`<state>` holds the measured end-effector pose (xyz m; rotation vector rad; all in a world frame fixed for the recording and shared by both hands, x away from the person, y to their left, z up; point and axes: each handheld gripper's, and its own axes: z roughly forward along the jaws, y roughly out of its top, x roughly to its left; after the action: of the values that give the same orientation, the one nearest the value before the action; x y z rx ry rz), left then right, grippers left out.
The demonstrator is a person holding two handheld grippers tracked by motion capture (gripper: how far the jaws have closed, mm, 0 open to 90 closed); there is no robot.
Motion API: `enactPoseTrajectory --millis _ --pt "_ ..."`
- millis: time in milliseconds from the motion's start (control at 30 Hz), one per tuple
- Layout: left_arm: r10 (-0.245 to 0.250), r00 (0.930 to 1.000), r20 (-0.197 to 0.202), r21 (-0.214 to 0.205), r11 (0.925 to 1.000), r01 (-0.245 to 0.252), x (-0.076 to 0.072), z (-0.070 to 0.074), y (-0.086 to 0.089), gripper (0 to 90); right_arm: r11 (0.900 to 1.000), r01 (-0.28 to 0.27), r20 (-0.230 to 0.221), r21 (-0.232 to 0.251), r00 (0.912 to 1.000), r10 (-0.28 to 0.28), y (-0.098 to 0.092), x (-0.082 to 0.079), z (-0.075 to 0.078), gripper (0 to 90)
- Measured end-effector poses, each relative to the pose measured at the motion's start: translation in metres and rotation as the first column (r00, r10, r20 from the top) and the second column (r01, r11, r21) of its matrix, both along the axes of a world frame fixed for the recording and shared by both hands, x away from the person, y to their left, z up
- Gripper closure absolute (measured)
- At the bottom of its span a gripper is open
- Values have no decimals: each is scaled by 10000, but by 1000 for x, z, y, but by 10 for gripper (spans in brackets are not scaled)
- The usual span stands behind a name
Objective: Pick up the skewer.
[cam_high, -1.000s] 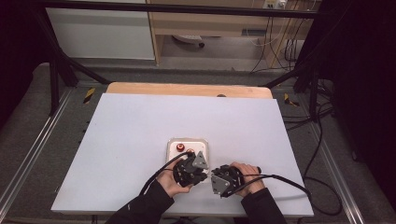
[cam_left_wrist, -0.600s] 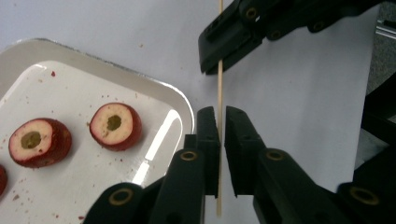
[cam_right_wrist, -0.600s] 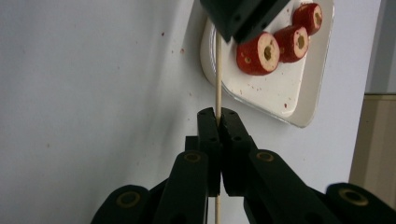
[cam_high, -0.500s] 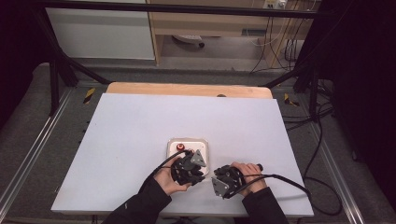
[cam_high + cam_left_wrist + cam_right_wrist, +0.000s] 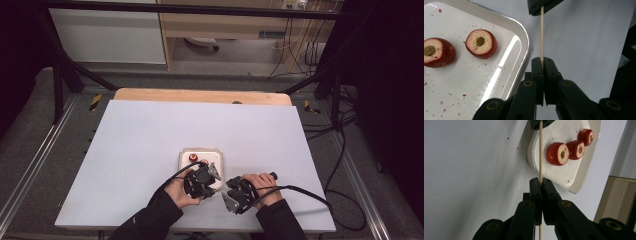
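A thin wooden skewer (image 5: 542, 35) spans between both grippers. My left gripper (image 5: 542, 60) is shut on one end, its jaws having just closed further on it. My right gripper (image 5: 540, 181) is shut on the other end of the skewer (image 5: 540, 152). Each gripper view shows the other gripper's jaws clamping the stick at the top edge. In the high view the left gripper (image 5: 206, 176) and right gripper (image 5: 231, 199) sit close together at the table's near edge, beside a small white tray (image 5: 216, 153). The tray (image 5: 564, 173) holds three red cored fruit pieces (image 5: 557, 153).
Two of the fruit pieces (image 5: 481, 43) lie near the tray's rounded corner (image 5: 525, 42), with red crumbs scattered on the tray. The white tabletop (image 5: 150, 135) stretches far and left. Cables trail off the right side of the table (image 5: 310, 192).
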<state>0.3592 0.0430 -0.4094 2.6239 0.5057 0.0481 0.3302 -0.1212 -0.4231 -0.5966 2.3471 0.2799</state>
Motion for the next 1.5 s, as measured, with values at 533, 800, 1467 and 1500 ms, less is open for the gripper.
enactPoseTrajectory --millis 533,800,1467,1500 --pt "272 9983 515 -195 9995 -263 -6 0 20 887 9343 2650 -1246 2387 9625 -2411 -14 9 13 472" --pt "534 9963 675 -570 9971 -496 -11 -1 46 886 8309 4315 -2574 3513 8978 -3574 -30 15 18 339" --pt "2290 9639 1361 -2197 9557 -1960 -24 -4 110 886 5207 7935 -6862 3150 5694 -4526 -41 34 9 91" --pt "2375 9617 1370 -2272 9525 -2029 -24 -5 113 886 5196 7986 -6957 3038 5585 -4517 -40 35 8 78"
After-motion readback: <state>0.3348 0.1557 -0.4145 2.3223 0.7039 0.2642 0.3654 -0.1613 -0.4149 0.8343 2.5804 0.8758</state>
